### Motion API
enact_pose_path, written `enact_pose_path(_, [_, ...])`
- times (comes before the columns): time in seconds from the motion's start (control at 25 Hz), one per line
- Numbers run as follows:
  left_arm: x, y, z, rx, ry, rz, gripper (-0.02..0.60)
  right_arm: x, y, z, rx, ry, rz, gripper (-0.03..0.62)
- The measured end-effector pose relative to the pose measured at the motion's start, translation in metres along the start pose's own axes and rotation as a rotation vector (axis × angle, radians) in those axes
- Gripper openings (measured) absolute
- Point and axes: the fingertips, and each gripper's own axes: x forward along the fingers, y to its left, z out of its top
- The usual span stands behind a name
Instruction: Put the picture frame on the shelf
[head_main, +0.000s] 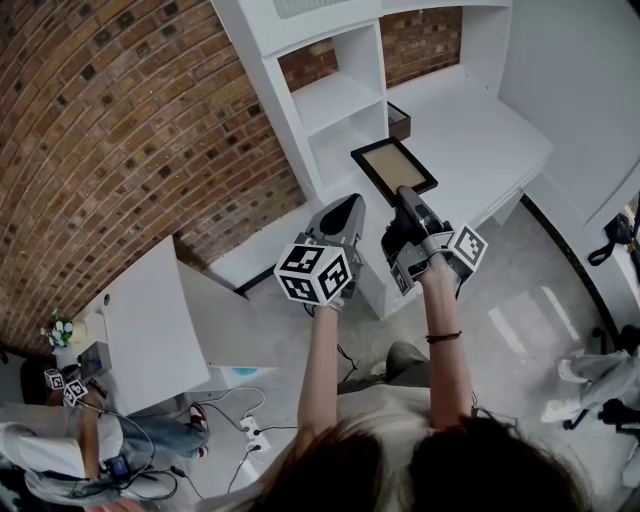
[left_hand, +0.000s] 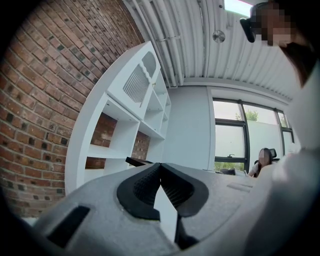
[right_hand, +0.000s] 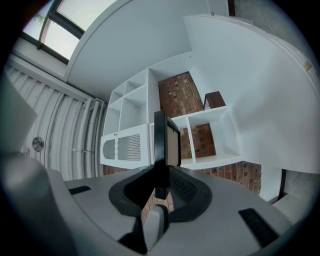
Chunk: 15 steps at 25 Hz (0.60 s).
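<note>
The picture frame (head_main: 393, 168) is dark with a beige panel. It hangs tilted in the air in front of the white shelf unit (head_main: 335, 105), above the white desk. My right gripper (head_main: 405, 197) is shut on its near edge. In the right gripper view the frame (right_hand: 161, 145) stands edge-on between the pads of my right gripper (right_hand: 163, 175), with the shelf compartments (right_hand: 207, 132) behind it. My left gripper (head_main: 350, 205) floats just left of the frame, shut and holding nothing. In the left gripper view its tips (left_hand: 160, 166) meet, and a frame corner (left_hand: 139, 161) shows beyond them.
A small dark box (head_main: 398, 120) sits in a shelf compartment, also seen as the box (right_hand: 214, 99). A brick wall (head_main: 120, 120) runs left of the shelf. A white cabinet (head_main: 150, 330), floor cables (head_main: 245, 425) and another person (head_main: 60, 450) are at the lower left. A seated person (left_hand: 263, 159) is by the windows.
</note>
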Motion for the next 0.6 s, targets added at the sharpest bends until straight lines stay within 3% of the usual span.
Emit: enact_pose_path(0.6, [0.015, 0.021, -0.004, -0.012, 0.003, 0.031, 0.011, 0.023, -0.010, 0.015, 0.014, 0.011, -0.002, 0.068])
